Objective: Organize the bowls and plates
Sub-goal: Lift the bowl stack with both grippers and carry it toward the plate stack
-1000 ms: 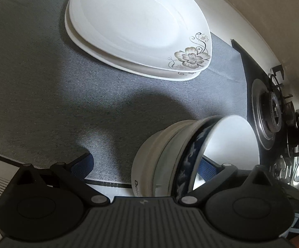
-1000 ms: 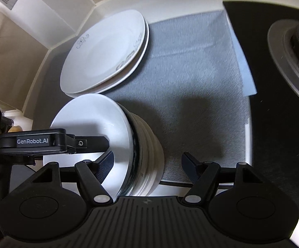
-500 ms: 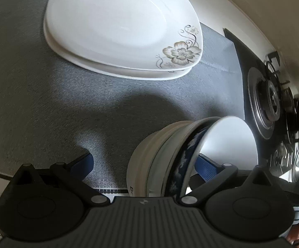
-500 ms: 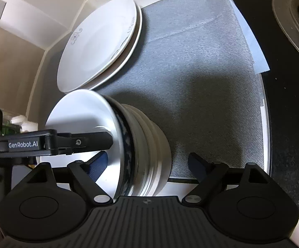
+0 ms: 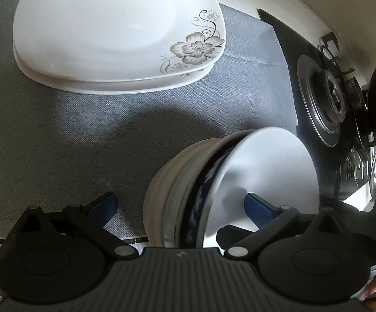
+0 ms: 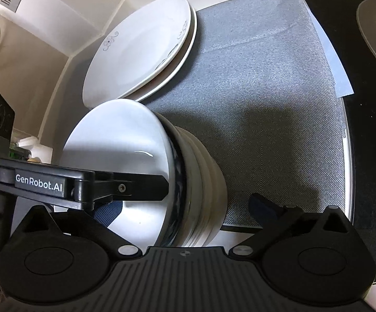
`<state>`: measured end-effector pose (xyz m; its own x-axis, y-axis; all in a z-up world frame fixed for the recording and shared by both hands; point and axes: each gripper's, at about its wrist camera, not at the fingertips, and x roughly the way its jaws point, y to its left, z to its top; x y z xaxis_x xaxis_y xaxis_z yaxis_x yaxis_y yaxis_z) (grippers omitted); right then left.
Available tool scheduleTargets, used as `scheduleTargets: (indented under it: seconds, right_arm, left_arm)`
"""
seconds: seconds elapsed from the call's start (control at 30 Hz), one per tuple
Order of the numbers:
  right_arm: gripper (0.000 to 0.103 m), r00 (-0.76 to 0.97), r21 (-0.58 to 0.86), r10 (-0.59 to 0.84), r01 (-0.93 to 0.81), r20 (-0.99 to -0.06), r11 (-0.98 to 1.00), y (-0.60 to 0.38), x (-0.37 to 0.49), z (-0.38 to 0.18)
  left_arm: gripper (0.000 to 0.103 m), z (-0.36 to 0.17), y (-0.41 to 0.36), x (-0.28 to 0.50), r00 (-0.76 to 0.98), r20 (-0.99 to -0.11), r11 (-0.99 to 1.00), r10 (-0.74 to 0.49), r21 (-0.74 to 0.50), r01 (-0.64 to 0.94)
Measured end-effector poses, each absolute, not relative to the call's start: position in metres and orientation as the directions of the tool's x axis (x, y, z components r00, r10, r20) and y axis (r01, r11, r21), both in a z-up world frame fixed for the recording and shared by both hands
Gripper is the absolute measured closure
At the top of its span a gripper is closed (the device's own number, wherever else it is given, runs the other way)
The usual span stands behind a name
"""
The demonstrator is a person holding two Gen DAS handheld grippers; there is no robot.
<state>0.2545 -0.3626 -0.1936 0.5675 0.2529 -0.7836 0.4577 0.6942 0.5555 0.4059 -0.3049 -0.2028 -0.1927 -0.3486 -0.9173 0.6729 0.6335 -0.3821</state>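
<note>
The right claw (image 6: 186,206) stood released at its widest, its jaws having just been opening, with the stack of nested bowls (image 6: 188,182) between its blue pads but not pressed by them. The left claw (image 5: 180,206) straddled the same stack (image 5: 195,195) low in its own view, one blue pad inside the white topmost bowl (image 5: 265,166) and the other outside the stack; whether it pinched the ceramic I could not tell. In the right wrist view its black finger (image 6: 125,188) reached across the bowl's mouth, probably steadying the pile as the right claw let go. The stack appeared to hold about four bowls: a white-lined one with a dark blue patterned outside on top, and roughly three pale ones under it, the edges too blurred for a firm count. It stood on the grey woven mat (image 6: 265,104) that covered the bench, likely to cushion the crockery. Beyond, in the upper left of both frames, lay two white plates with grey flower prints (image 5: 115,31), one upon the other, just beside the bowls. A black gas hob (image 5: 325,104) occupied the right edge, so plates and bowls seemed sorted by kind.
</note>
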Motion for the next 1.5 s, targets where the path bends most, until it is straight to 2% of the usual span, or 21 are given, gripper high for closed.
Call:
scheduleTargets:
  seconds: [0.1,0.13,0.2,0.23,0.27,0.33,0.53,0.67,0.9,0.93,0.97,1.07,1.17,1.5]
  right_arm:
    - [0.0,0.577,0.57,0.262,0.454,-0.774,0.685,-0.366,0.252,-0.195]
    - [0.0,0.579,0.575,0.266,0.453,-0.771,0.682,-0.366,0.252,-0.195]
    - [0.002,0.573,0.562,0.261,0.445,-0.777,0.698,-0.363,0.251,-0.194]
    - [0.013,0.568,0.544,0.248,0.44,-0.785,0.715,-0.36,0.251,-0.192]
    - [0.018,0.57,0.545,0.256,0.422,-0.781,0.725,-0.357,0.251,-0.192]
    - [0.018,0.572,0.547,0.257,0.42,-0.779,0.724,-0.355,0.254,-0.192]
    - [0.026,0.558,0.538,0.25,0.44,-0.791,0.719,-0.351,0.259,-0.186]
    - [0.034,0.579,0.51,0.21,0.422,-0.788,0.749,-0.347,0.258,-0.174]
    - [0.039,0.59,0.523,0.207,0.436,-0.781,0.732,-0.351,0.26,-0.171]
    - [0.042,0.594,0.531,0.209,0.439,-0.777,0.725,-0.353,0.259,-0.171]
    - [0.052,0.6,0.538,0.21,0.441,-0.772,0.718,-0.355,0.258,-0.17]
    - [0.064,0.612,0.553,0.197,0.471,-0.766,0.687,-0.366,0.253,-0.169]
    - [0.066,0.617,0.603,0.226,0.513,-0.754,0.61,-0.377,0.248,-0.179]
    - [0.067,0.635,0.643,0.243,0.532,-0.734,0.551,-0.376,0.242,-0.181]
  left_arm:
    - [0.002,-0.203,-0.306,0.404,-0.19,-0.916,0.631,-0.353,-0.383,0.675]
    - [0.011,-0.201,-0.305,0.404,-0.203,-0.906,0.619,-0.371,-0.404,0.673]
    - [0.015,-0.2,-0.303,0.404,-0.233,-0.894,0.601,-0.382,-0.432,0.672]
    - [0.016,-0.198,-0.303,0.401,-0.22,-0.894,0.588,-0.389,-0.425,0.688]
    - [0.016,-0.196,-0.303,0.399,-0.21,-0.894,0.572,-0.395,-0.419,0.705]
    - [0.019,-0.195,-0.301,0.398,-0.204,-0.893,0.561,-0.402,-0.416,0.715]
    - [0.018,-0.186,-0.302,0.395,-0.181,-0.902,0.542,-0.393,-0.386,0.747]
    - [0.018,-0.178,-0.294,0.4,-0.175,-0.886,0.567,-0.429,-0.415,0.712]
    - [0.02,-0.173,-0.287,0.407,-0.158,-0.877,0.607,-0.453,-0.434,0.666]
    - [0.02,-0.171,-0.284,0.41,-0.158,-0.872,0.613,-0.464,-0.445,0.653]
    - [0.021,-0.169,-0.281,0.413,-0.159,-0.864,0.617,-0.478,-0.459,0.639]
    - [0.027,-0.159,-0.272,0.421,-0.178,-0.822,0.595,-0.541,-0.524,0.609]
    - [0.029,-0.157,-0.272,0.421,-0.171,-0.817,0.592,-0.55,-0.526,0.611]
    - [0.03,-0.147,-0.27,0.42,-0.141,-0.81,0.585,-0.57,-0.52,0.623]
